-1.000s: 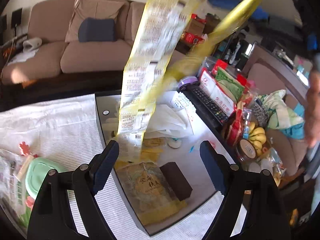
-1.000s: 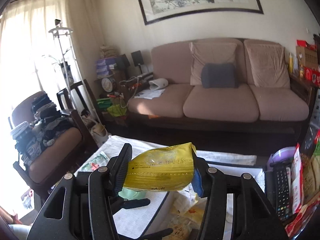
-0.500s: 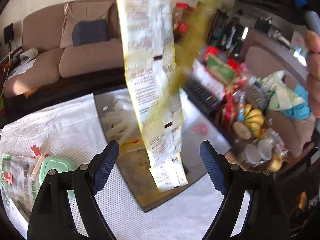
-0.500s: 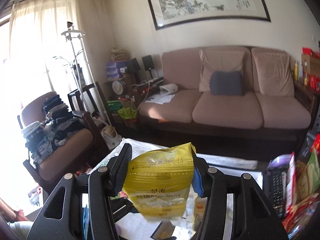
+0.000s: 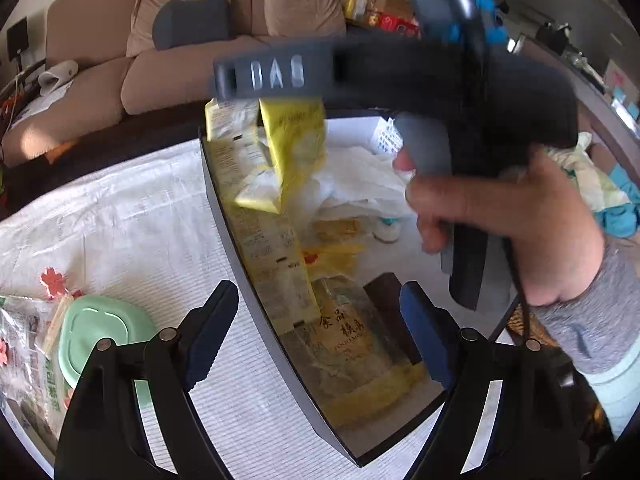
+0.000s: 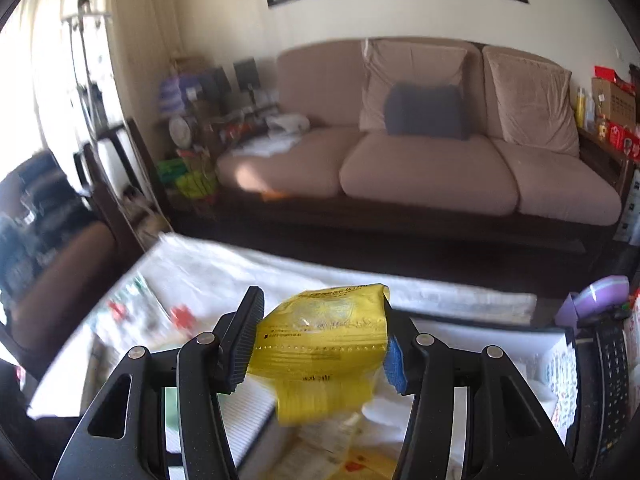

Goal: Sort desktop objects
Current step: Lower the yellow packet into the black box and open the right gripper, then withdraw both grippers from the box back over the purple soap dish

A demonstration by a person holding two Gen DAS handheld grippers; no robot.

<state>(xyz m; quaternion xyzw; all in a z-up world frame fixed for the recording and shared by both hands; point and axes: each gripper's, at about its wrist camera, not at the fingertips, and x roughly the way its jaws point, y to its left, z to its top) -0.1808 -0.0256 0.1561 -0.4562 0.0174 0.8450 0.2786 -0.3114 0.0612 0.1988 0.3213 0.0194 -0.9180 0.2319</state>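
My right gripper (image 6: pixel 320 340) is shut on a long yellow strip of sachets (image 6: pixel 324 348). In the left wrist view the strip (image 5: pixel 280 148) hangs from the right gripper body (image 5: pixel 440 76) down into a black-walled tray (image 5: pixel 248 280), its lower end lying on the tray floor. The tray holds a yellow food bag (image 5: pixel 348 356), a dark brown block (image 5: pixel 388 304) and white tissue (image 5: pixel 360 176). My left gripper (image 5: pixel 318 328) is open and empty, low over the tray's near edge.
A mint green lidded box (image 5: pixel 100 340) and a printed packet (image 5: pixel 28 360) lie on the white cloth (image 5: pixel 120 220) at the left. A remote control (image 6: pixel 608 380) and a purple container (image 6: pixel 596 296) sit at the right. A sofa (image 6: pixel 400 152) stands beyond.
The right gripper has come down and across in front of the left camera, lowering the yellow strip so its end folds into the tray. The left gripper stays open.
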